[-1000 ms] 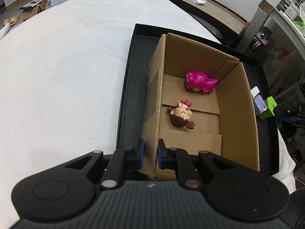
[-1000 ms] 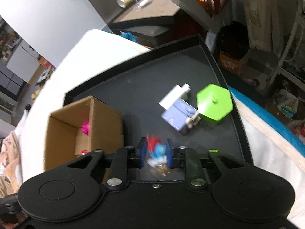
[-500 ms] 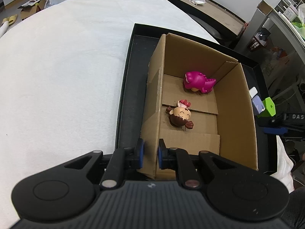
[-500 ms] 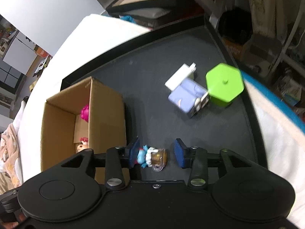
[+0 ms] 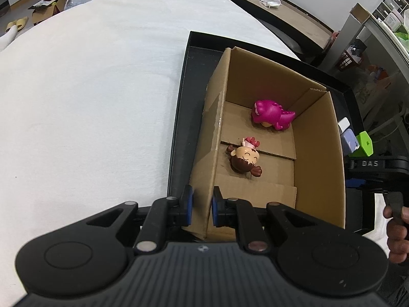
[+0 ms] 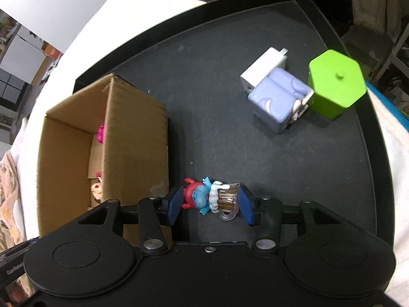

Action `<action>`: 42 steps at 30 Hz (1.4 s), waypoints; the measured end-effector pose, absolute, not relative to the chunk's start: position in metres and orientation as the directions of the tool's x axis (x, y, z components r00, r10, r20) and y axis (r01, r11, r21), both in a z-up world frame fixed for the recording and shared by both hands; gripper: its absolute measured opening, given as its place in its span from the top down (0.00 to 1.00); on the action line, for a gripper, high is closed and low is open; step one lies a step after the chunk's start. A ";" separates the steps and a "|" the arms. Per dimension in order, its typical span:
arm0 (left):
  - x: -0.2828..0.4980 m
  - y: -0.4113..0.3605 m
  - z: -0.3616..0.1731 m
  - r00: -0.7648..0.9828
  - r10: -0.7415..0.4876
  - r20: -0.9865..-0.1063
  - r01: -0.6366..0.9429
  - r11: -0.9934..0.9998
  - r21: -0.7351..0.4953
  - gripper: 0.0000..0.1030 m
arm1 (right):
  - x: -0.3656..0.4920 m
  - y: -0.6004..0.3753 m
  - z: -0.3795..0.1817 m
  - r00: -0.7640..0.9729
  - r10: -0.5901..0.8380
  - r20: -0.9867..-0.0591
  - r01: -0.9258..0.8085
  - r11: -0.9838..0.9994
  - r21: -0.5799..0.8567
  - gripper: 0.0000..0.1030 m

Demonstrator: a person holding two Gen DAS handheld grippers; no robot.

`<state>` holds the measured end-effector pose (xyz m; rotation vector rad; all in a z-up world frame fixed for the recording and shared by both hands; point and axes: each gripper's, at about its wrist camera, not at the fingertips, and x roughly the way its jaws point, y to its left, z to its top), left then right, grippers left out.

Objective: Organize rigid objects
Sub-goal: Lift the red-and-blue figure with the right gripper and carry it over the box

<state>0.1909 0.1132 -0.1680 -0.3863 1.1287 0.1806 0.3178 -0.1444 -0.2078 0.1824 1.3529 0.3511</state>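
On the black tray: cardboard box (image 5: 319,153) is stood at the left part of black tray (image 6: 230,102), loose items are kept to its right.
Left gripper: left gripper (image 5: 200,204) is clamped on the box's near-left wall, one pad outside, one inside; box is judged to be steadied.
Right gripper: right gripper (image 6: 211,204) is parted, pads set either side of the blue figurine (image 6: 202,195); contact at the pads cannot be told, no squeeze is seen.
Figurine position: blue figurine with red cap and clear base is lain on its side on the tray, just beside the box's outer right wall.
Done so far: two toys are already boxed, pink dinosaur toy (image 5: 271,115) toward the far end, brown-haired doll (image 5: 244,158) near the middle of the floor.
Left to do: blue figurine is not yet boxed; white charger (image 6: 263,69), lilac block (image 6: 278,99) and green hexagonal container (image 6: 334,84) are clustered near the tray's right edge, touching or nearly so.
Progress judgement: roughly a third is done, four items outstanding.
Left wrist view only: box floor and both boxed toys are shown whole; the person's right hand (image 5: 396,230) is seen at the edge.
Right wrist view only: blue figurine and the pads around it are shown; the boxed toys are only glimpsed past the wall.
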 end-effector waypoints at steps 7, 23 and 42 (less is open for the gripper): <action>0.194 0.112 -0.169 0.420 -0.051 -0.906 -0.333 0.920 -0.207 0.87 | 0.318 -0.138 -0.221 0.158 0.319 -0.935 -0.144 0.944 0.298 0.60; 0.191 0.114 -0.171 0.425 -0.049 -0.904 -0.338 0.918 -0.209 0.87 | 0.322 -0.152 -0.172 0.257 0.311 -0.915 -0.164 0.947 0.276 0.61; 0.186 0.119 -0.171 0.437 -0.089 -0.895 -0.320 0.914 -0.247 0.87 | 0.330 -0.135 -0.093 0.386 0.356 -0.851 -0.229 0.931 0.285 0.61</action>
